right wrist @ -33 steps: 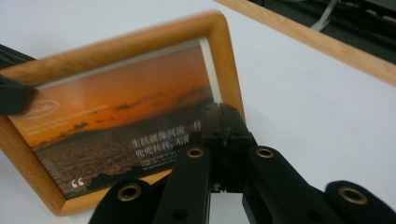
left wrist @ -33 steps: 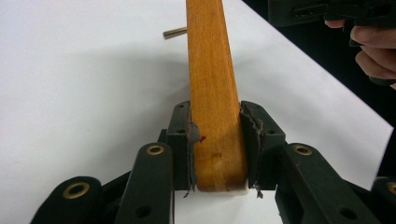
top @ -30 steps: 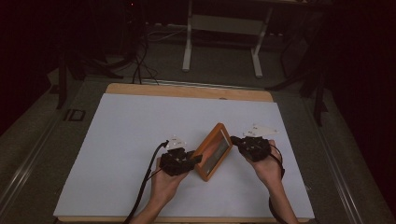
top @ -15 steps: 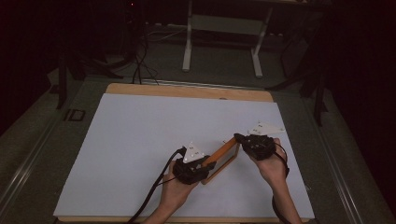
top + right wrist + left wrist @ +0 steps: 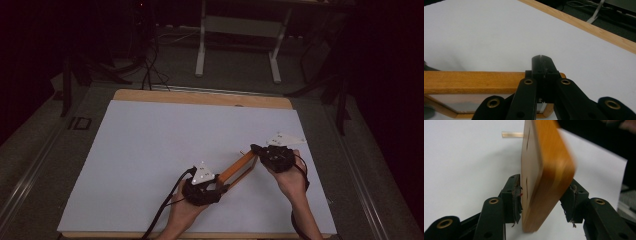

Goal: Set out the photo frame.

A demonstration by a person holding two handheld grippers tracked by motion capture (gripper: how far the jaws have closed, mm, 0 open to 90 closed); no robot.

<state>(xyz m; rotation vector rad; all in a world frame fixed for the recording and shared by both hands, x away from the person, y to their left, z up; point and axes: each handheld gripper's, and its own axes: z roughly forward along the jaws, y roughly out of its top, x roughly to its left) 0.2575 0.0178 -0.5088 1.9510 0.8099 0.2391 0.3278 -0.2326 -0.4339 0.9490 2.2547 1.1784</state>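
Wooden frame (image 5: 239, 169) near front right corner of table (image 5: 150, 145), up on edge. Right gripper (image 5: 256, 149) clamped on far rail. Left gripper (image 5: 223, 188) jaws just opening, straddling near end, pads apparently clear. Stiff, light, smooth; glazing looks fragile. Grip rails only.

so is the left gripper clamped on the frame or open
Open. In the left gripper view the wooden frame sits between the left gripper jaws, which have just been opening; a gap shows at the right pad.
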